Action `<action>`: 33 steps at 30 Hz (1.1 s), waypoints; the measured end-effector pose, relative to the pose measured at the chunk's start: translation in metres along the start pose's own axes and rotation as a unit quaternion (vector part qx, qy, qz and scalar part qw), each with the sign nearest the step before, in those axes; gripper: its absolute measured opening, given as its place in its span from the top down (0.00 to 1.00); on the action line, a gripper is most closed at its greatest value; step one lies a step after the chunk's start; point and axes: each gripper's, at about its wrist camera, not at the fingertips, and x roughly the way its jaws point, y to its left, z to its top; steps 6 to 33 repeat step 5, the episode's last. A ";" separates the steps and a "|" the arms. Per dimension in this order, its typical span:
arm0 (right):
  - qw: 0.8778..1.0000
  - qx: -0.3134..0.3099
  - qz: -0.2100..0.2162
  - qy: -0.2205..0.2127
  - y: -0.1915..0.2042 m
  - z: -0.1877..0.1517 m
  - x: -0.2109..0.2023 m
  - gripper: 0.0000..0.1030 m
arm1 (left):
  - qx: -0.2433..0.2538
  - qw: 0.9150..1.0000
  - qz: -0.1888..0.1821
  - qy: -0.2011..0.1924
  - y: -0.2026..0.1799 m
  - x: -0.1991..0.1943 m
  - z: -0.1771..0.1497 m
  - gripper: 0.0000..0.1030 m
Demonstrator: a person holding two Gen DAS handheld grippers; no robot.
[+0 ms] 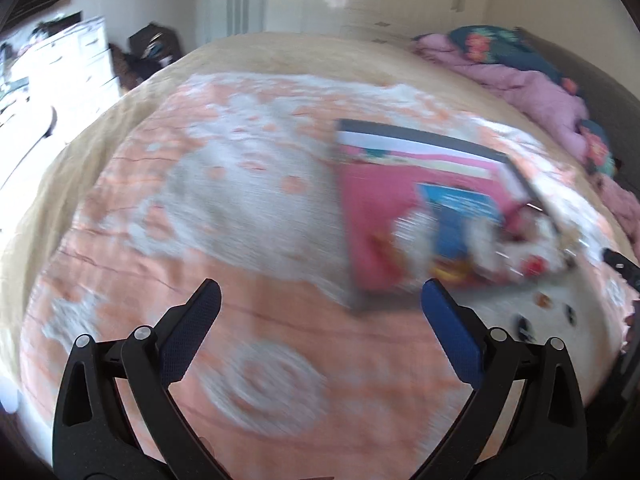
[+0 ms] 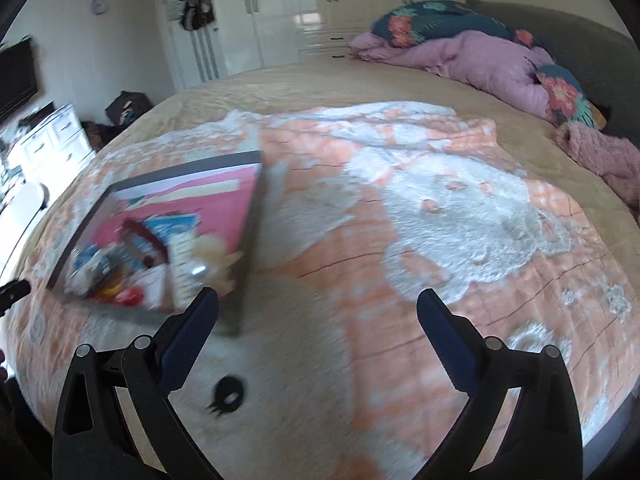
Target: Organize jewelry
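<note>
Jewelry [image 2: 132,276] lies in a blurred heap at the near end of one pink-lined tray [image 2: 240,200] on the blanket [image 2: 460,216], too smeared to count. One dark ring-shaped piece [image 2: 228,396] lies loose between my right claw's [image 2: 318,310] spread fingers. My left claw [image 1: 320,300] gapes empty too. No writing reads.

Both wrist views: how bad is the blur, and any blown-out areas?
Left wrist view: heavy motion smear across the blanket and the tray, its contents unreadable; the dresser at left is overexposed. Right wrist view: milder smear, tray still streaked, far pillows fairly sharp. Both grippers' fingers stay crisp; fisheye bends the bed edges.
</note>
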 end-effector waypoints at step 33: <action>0.990 0.050 -0.134 0.018 -0.085 0.045 0.070 0.04 | -0.060 0.996 0.056 0.020 0.079 0.065 0.052 0.09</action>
